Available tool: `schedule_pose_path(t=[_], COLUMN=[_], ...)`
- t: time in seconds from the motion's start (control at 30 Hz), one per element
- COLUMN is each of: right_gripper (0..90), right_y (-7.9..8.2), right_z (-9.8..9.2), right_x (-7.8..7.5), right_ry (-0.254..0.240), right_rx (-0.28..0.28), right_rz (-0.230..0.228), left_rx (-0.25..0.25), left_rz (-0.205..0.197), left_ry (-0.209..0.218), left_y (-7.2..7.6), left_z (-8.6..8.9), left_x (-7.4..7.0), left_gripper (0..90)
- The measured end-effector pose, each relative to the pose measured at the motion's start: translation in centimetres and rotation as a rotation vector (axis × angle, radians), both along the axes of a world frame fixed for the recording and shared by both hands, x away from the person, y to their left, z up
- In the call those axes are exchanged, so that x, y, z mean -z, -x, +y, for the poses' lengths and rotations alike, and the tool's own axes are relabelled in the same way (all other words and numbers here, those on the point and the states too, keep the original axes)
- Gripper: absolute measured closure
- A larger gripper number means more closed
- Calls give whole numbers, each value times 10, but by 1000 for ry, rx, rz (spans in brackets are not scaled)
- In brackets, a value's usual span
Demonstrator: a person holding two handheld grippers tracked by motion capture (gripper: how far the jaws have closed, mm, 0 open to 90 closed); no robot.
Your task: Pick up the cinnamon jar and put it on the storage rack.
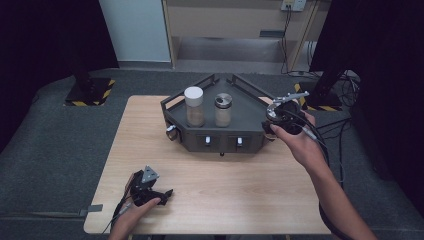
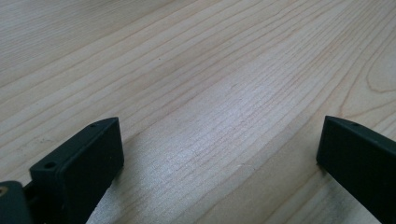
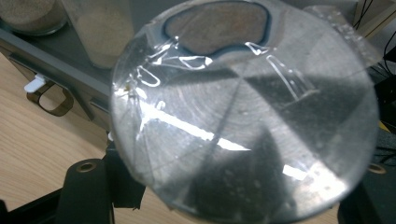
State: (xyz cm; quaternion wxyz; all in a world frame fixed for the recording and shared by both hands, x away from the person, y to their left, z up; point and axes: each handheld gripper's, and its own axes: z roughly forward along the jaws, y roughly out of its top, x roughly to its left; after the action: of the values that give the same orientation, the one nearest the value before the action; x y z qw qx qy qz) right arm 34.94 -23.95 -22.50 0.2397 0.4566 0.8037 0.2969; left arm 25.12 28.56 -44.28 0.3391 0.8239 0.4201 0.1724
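One shaker held; two jars on one rack.

Pale wood grain is seen all over the table. A dark grey rack is loaded with a white-capped jar and a silver-capped jar, both filled with tan stuff. A shiny silver lid is clamped in the black right gripper. Black-and-yellow hazard stripes are spotted on the floor stand.
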Motion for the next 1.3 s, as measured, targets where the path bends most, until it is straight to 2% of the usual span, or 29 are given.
schedule_pose_path(t=[1.3], right_gripper=[316], right_y=[-46], right_z=[26], right_x=[-10], right_ry=[-6], right_rx=[3], right_rz=[0], left_rx=[0], left_rz=[1], left_ry=[0], left_y=[0], left_z=[0], left_x=[0], left_gripper=[0])
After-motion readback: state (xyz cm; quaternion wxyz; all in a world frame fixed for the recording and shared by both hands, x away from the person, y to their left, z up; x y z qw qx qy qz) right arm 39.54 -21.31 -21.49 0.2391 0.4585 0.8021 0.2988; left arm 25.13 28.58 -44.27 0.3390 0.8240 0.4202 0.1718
